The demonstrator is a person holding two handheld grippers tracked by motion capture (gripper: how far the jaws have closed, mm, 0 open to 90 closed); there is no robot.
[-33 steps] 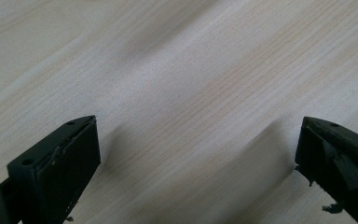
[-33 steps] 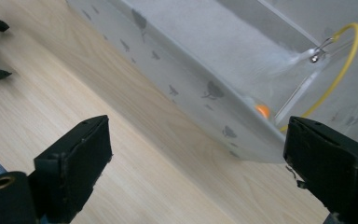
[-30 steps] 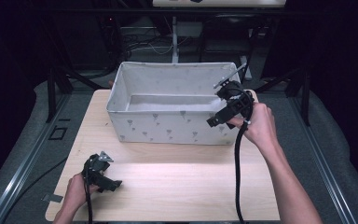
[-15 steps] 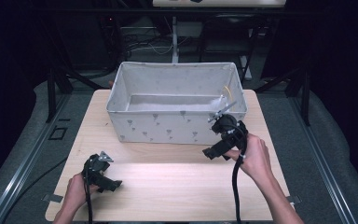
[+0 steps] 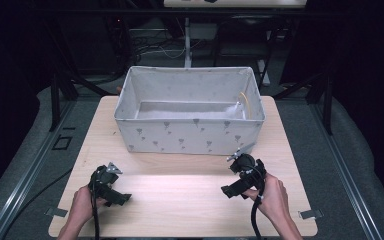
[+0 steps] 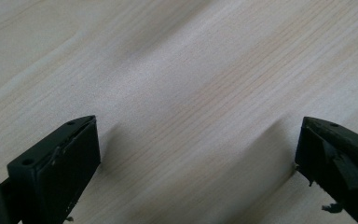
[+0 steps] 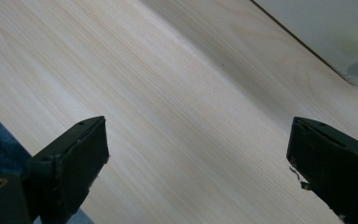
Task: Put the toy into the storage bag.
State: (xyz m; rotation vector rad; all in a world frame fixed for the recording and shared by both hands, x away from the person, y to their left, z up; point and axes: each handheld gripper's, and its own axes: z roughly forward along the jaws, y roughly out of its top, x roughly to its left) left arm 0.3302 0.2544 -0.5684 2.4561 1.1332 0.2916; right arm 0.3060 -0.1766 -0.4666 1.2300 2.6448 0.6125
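Both grippers — left gripper (image 5: 111,186), right gripper (image 5: 240,178) — gape wide, empty, over the pale wooden table (image 5: 190,185). The grey patterned fabric bin (image 5: 190,135) hides its floor partly; bare tabletop lies between the hands.

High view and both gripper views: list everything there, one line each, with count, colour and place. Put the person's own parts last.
Fabric bin: one, pale grey with small dark prints, far half of the table, open top.
Yellowish item: one, inside the bin at its right end; too small to identify.
Table: one, light wood, under everything.
Floor mat: grey, around the table.
Left gripper: one, black, near left of table, jaws open on bare wood.
Right gripper: one, black, near right, jaws open, nothing held.
Hands: two, at the near edge, one gripper each.
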